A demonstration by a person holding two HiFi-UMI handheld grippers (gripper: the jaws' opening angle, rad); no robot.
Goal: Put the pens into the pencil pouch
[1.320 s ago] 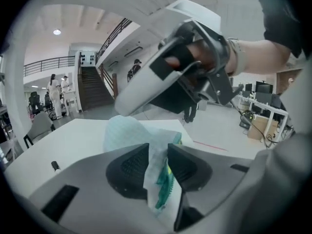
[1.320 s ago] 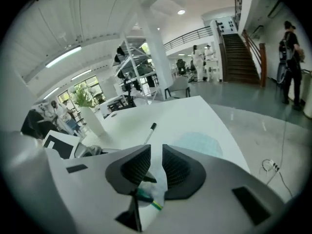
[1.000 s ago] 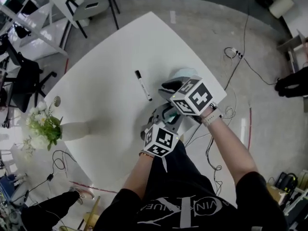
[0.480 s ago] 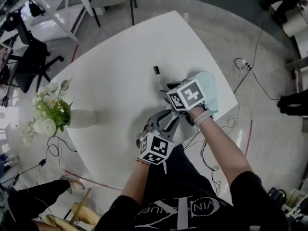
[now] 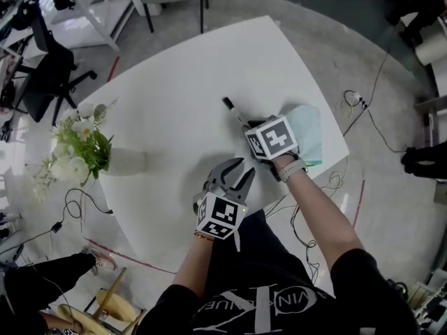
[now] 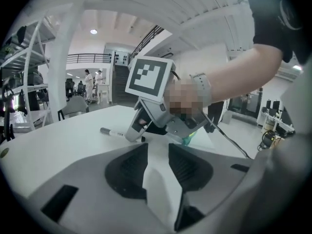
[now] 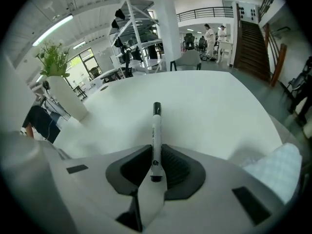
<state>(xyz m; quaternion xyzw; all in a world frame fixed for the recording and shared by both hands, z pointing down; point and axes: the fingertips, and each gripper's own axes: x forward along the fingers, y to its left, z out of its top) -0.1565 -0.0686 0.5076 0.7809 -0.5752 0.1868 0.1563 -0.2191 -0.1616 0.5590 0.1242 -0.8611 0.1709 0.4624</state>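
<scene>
- My right gripper (image 7: 156, 167) has just been closing its jaws, and the pads now pinch the pen (image 7: 156, 135) by its near end.
- My left gripper (image 6: 157, 165) hangs over the table (image 5: 174, 103) with its jaws spread and nothing between them.
- The pen lies flat on the white top, just beside the pale pencil pouch (image 5: 307, 128).
- Its long axis runs straight out from my right jaws, dark cap at the far tip. In the head view that is a diagonal, with the cap up-left and the tail down-right under my gripper.
- I hold it by the end, so I judge it may droop. I should keep the squeeze firm and lift gently.
- Then I should turn the pen along the pouch's opening, which I cannot make out, and my left gripper could steady the pouch.
</scene>
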